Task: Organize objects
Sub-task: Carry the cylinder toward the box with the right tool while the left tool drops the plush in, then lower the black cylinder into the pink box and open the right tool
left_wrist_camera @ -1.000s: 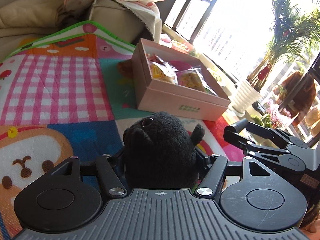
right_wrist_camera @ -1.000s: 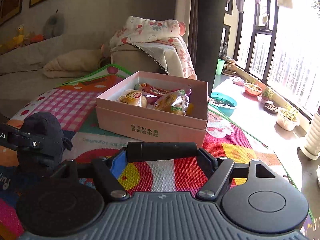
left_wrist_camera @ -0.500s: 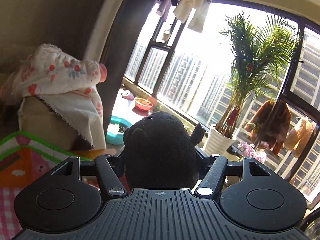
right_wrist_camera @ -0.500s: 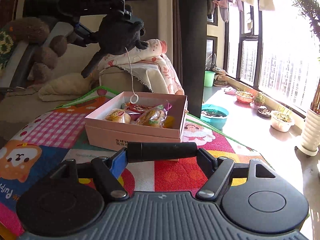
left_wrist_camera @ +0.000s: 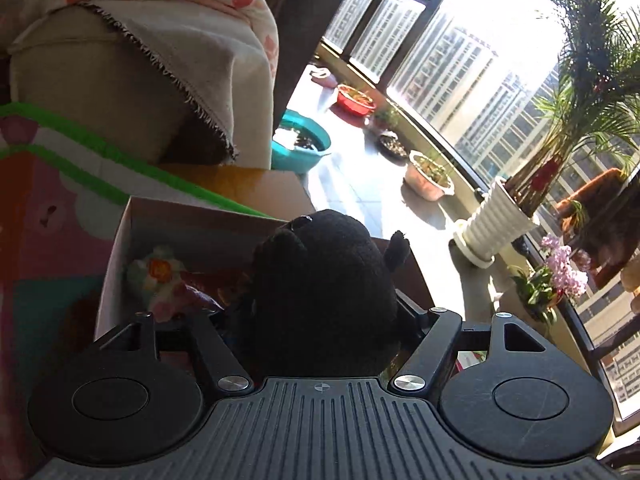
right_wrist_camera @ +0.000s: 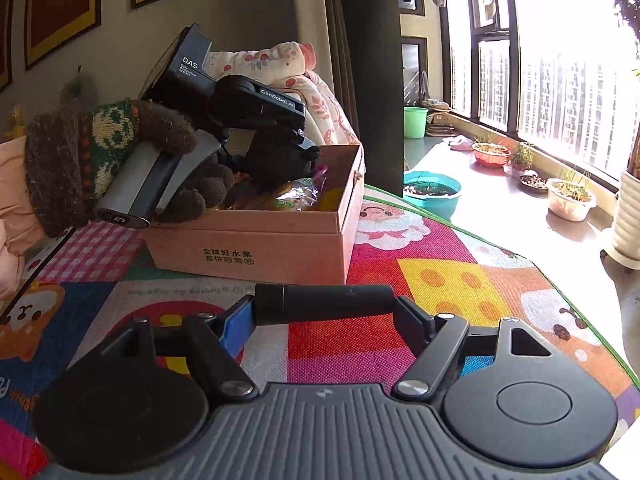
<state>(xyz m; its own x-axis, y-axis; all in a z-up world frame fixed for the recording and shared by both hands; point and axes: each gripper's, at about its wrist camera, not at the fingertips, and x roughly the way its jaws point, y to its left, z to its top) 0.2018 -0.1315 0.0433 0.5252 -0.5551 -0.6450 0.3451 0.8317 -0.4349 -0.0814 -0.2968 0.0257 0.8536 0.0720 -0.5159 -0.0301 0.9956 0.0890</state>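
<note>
The left gripper (left_wrist_camera: 324,320), jaws just easing apart, has the black plush toy (left_wrist_camera: 324,288) between them over the pink cardboard box (right_wrist_camera: 256,240). The right gripper (right_wrist_camera: 324,304) clamps a black cylinder (right_wrist_camera: 324,304). Released off-centre, the toy may catch the rim and tumble out.

We see snack packets (right_wrist_camera: 288,196) crowding the box (right_wrist_camera: 256,240), its walls hemming them; open mat (right_wrist_camera: 440,280) lies clear beside it.
</note>
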